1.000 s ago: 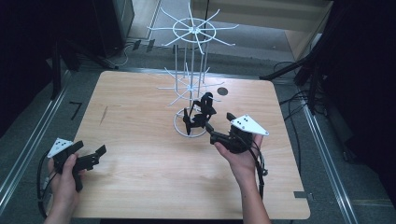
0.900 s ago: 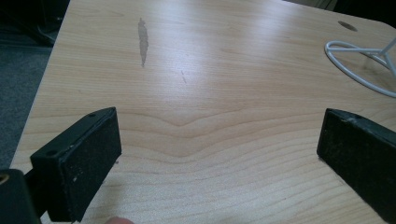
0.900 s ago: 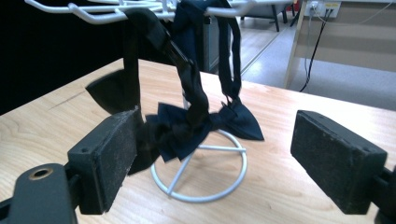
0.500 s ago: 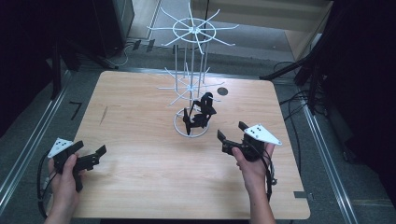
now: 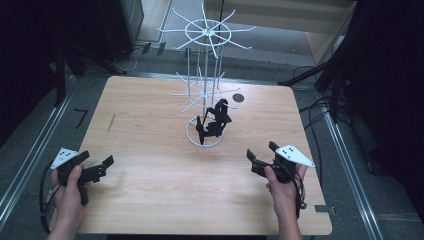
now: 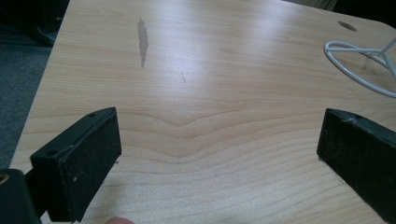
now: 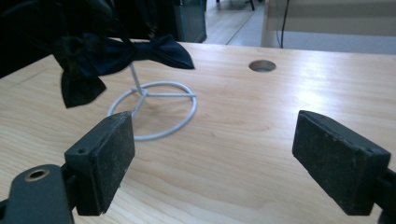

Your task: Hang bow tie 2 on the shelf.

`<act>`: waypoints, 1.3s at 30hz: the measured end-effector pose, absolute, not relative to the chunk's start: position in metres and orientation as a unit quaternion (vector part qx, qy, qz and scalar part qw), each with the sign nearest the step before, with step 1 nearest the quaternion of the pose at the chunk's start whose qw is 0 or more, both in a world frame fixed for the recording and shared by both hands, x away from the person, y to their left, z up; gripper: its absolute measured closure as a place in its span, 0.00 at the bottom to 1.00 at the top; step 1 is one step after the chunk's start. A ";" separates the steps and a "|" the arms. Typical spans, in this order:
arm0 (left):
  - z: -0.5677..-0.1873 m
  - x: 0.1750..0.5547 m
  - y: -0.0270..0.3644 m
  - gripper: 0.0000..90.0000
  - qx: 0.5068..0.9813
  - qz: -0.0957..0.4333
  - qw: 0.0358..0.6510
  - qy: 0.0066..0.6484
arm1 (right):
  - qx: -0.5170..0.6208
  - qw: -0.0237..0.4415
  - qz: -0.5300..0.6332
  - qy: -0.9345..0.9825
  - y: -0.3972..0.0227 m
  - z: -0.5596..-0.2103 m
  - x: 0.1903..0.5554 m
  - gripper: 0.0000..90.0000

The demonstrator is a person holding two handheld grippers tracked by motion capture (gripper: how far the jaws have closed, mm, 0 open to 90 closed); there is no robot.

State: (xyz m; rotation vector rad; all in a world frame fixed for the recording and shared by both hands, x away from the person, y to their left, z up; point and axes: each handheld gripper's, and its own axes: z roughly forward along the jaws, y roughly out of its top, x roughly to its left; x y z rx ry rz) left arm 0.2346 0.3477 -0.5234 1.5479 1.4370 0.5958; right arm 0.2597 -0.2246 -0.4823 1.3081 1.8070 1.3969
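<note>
Since a second ago our right gripper (image 5: pixel 259 161) pulls back from the rack (image 5: pixel 205 90), fingers wide, empty; bow ties (image 5: pixel 214 121) hang low there, soft and light, pinch at the knot

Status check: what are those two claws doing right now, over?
Both claws open, empty: left claw, right claw. Bow ties hanging on white rack. Nothing between.

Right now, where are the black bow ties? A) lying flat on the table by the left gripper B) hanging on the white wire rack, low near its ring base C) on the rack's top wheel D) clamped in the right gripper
B: the black bow ties hang from the white wire rack just above its ring base; the right gripper stands open and empty.
</note>
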 end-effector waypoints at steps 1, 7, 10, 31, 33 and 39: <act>-0.523 0.235 0.348 0.00 0.628 0.242 0.456 0.583 | 0.482 0.253 0.513 0.664 -0.228 -0.484 0.259 0.15; -0.523 0.234 0.348 0.00 0.629 0.243 0.454 0.582 | 0.493 0.256 0.504 0.662 -0.244 -0.492 0.252 0.15; -0.523 0.235 0.348 0.00 0.627 0.242 0.456 0.583 | 0.500 0.255 0.500 0.659 -0.252 -0.495 0.250 0.15; -0.523 0.234 0.347 0.00 0.631 0.243 0.452 0.581 | 0.535 0.265 0.480 0.642 -0.311 -0.517 0.226 0.15; -0.523 0.234 0.347 0.00 0.631 0.243 0.452 0.581 | 0.540 0.264 0.479 0.639 -0.318 -0.519 0.223 0.15; -0.523 0.234 0.347 0.00 0.631 0.243 0.452 0.581 | 0.551 0.259 0.475 0.636 -0.331 -0.527 0.213 0.15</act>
